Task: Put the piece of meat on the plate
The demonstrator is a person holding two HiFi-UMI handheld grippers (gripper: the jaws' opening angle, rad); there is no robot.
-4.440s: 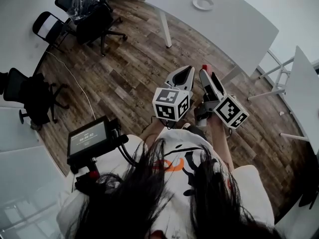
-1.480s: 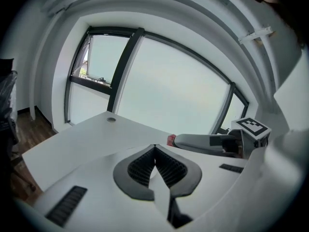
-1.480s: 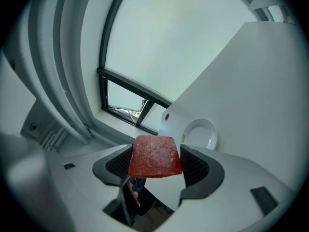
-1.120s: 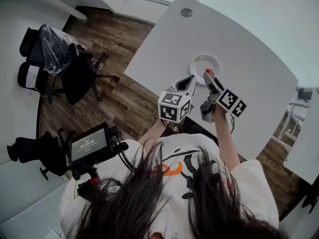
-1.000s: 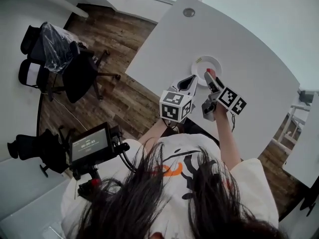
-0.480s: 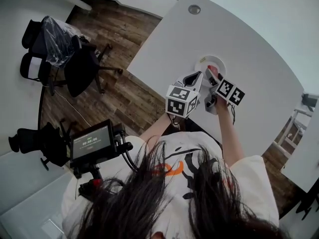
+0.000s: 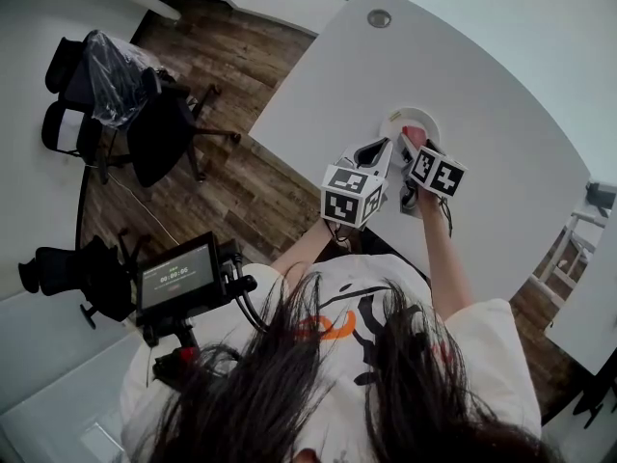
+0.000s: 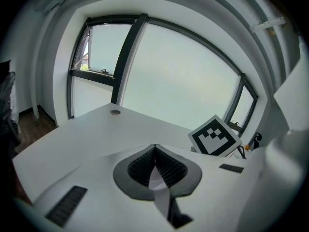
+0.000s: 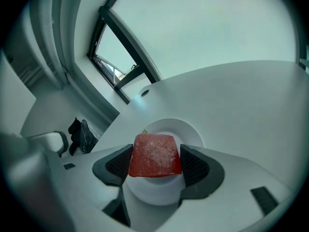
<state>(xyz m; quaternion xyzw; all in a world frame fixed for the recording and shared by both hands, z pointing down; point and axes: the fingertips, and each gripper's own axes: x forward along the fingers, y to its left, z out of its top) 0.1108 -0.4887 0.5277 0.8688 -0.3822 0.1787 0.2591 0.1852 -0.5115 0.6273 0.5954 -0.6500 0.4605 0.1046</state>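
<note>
Right gripper [image 9: 155, 161]: narrowly open, both ribbed pads pressed on the sides of the piece of meat [image 9: 154, 154].
Left gripper [image 8: 155, 166]: jaws together at the tips, only a thin slit lower between the pads, holding nothing, up in the air.
Piece of meat: red block with a pale, grainy upper face, clamped between the right jaws, directly over the plate [image 9: 195, 132]; contact with the plate not possible to tell.
Plate: white and round, under and just ahead of the right jaws, on the white table [image 9: 251, 95]; slightly ahead and to the right of the left jaw tips.
Between the grippers: tips near each other, apart, the left one just beside the right one.
Further ahead: a round grommet [image 9: 145, 93] in the table top, well beyond both jaw pairs, and a dark-framed window [image 8: 183, 81] behind it.
Head view only: both grippers side by side over the near part of the table; black office chairs [image 7: 159, 128] on the wooden floor [image 7: 251, 191], well to the left of the left gripper; a small monitor [image 7: 176, 276] behind the grippers, close to the body of the person.
Left gripper view only: the marker cube [image 8: 214, 136] of the right gripper, just right of the closed jaws; meat and plate not seen there.
Right gripper view only: the grip on the meat, pad against each side.
</note>
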